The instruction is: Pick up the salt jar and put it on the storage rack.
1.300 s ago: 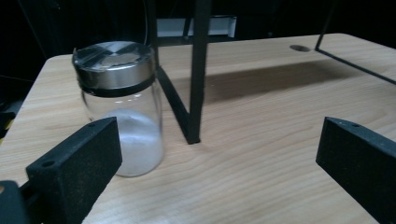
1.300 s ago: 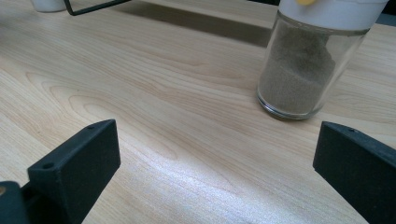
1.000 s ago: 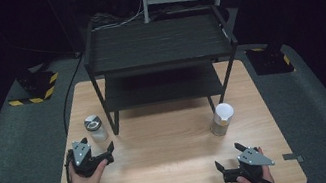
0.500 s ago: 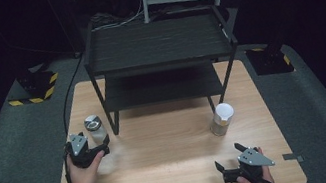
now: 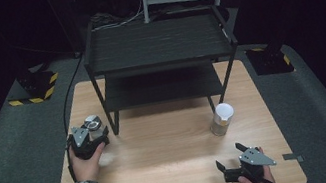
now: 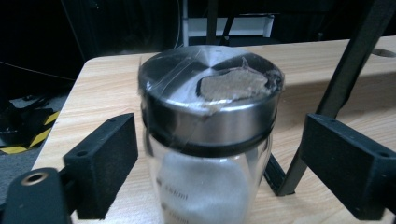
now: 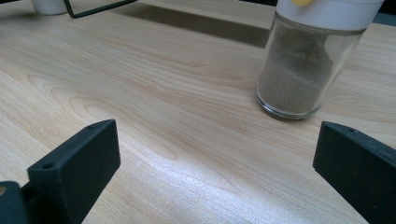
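Near left on the table (image 5: 170,146), beside the rack's (image 5: 159,51) leg: steel-lidded glass jar (image 6: 210,135) between the left gripper's (image 6: 219,168) closing jaws, pads not yet touching. Rigid, smooth, likely slippery and breakable; grasp the glass body below the lid. Right gripper (image 7: 219,168) gapes empty.

Black two-tier rack (image 5: 158,46); white-lidded jar (image 5: 220,119)

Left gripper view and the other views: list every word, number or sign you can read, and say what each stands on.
Glass jar with the steel lid: two lines of small grey print low on the glass, blurred; they look like a number, perhaps "150ml", but I cannot read them for sure.
Jar with the white lid: no print visible.
Yellow and black hazard stripes on the floor block: a sign, no words.
Nothing else legible.
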The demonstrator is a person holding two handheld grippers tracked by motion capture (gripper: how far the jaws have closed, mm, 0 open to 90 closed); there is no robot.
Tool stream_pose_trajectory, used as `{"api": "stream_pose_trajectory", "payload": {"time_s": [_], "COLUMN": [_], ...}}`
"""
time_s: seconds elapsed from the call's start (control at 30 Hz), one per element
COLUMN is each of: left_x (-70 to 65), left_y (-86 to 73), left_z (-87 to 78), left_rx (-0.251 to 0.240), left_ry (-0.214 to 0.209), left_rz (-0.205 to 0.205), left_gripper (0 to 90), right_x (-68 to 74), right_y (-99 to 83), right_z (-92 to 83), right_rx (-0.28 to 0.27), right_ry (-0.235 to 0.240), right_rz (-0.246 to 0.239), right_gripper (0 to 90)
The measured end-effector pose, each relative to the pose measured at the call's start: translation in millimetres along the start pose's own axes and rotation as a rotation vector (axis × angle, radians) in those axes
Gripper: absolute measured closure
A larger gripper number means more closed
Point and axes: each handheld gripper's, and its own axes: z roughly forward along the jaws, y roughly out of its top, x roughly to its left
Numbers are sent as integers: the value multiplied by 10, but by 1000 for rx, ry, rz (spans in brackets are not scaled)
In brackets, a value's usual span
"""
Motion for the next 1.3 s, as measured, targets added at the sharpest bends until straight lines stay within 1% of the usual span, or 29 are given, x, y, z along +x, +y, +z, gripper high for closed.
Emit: {"api": "stream_pose_trajectory", "payload": {"time_s": [0.1,0.27,0.37,0.4,0.47,0.6,0.7,0.83,0.93,1.1,1.2,1.3], "left_x": [-11,4,21,44,77,73,57,-2,-22,-24,-29,-23], "left_y": [-1,-14,-18,-29,-42,-38,-30,-24,-37,-48,-47,-61], "left_z": [20,49,71,72,71,77,80,80,76,48,15,-21], "left_rx": [-3,7,20,17,18,21,23,25,20,19,19,8], "left_ry": [7,19,13,7,0,2,8,29,36,32,27,23], "left_rz": [-3,-5,-5,-17,-30,-16,-17,-11,-11,-2,17,11], "left_gripper": [164,209,254,257,295,298,303,306,307,308,308,308], "right_x": [4,5,4,4,5,10,13,18,13,10,13,15], "right_y": [-2,-3,1,2,5,5,1,-2,-6,-7,-7,-6], "right_z": [-2,-4,-2,-1,0,0,-2,-3,-6,-6,-7,-6], "right_rx": [-1,-1,1,2,4,4,2,-1,-2,-3,-3,-3], "right_ry": [-3,-5,-3,-3,-3,-6,-8,-8,-8,-7,-7,-7], "right_rz": [1,1,0,-1,-2,-3,0,-4,1,4,0,-1], "right_gripper": [4,3,4,4,3,3,3,4,3,4,4,3]}}
